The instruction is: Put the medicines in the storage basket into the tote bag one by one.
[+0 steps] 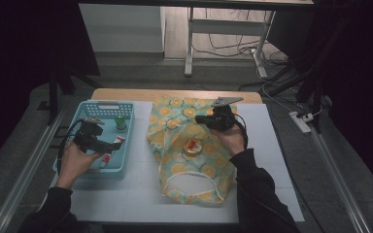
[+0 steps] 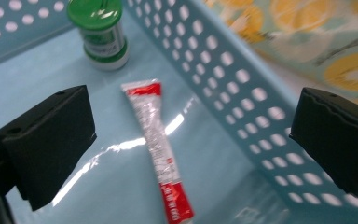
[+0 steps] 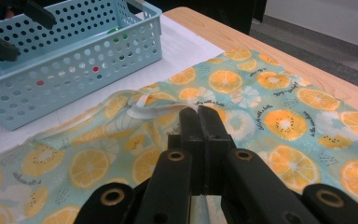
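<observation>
A light blue perforated basket (image 1: 90, 167) stands at the table's left. In it are a green-capped bottle (image 1: 120, 123) and a red-and-white tube (image 1: 108, 156). My left gripper (image 1: 111, 144) hangs open over the basket. In its own view the tube (image 2: 158, 144) lies flat on the basket floor between the wide-apart jaws, with the bottle (image 2: 100, 32) upright beyond it. A citrus-print cloth bag (image 1: 175, 121) lies spread in the middle. My right gripper (image 1: 199, 118) is shut at the bag's far part, and a raised fold of the fabric (image 3: 158, 105) runs into its closed tips (image 3: 199, 112).
A small round tin with a red label (image 1: 193, 147) lies on the bag. The basket (image 3: 74, 56) stands close to the left of the bag on a white mat (image 1: 136, 199). The bare wooden table edge (image 1: 126, 93) lies at the back.
</observation>
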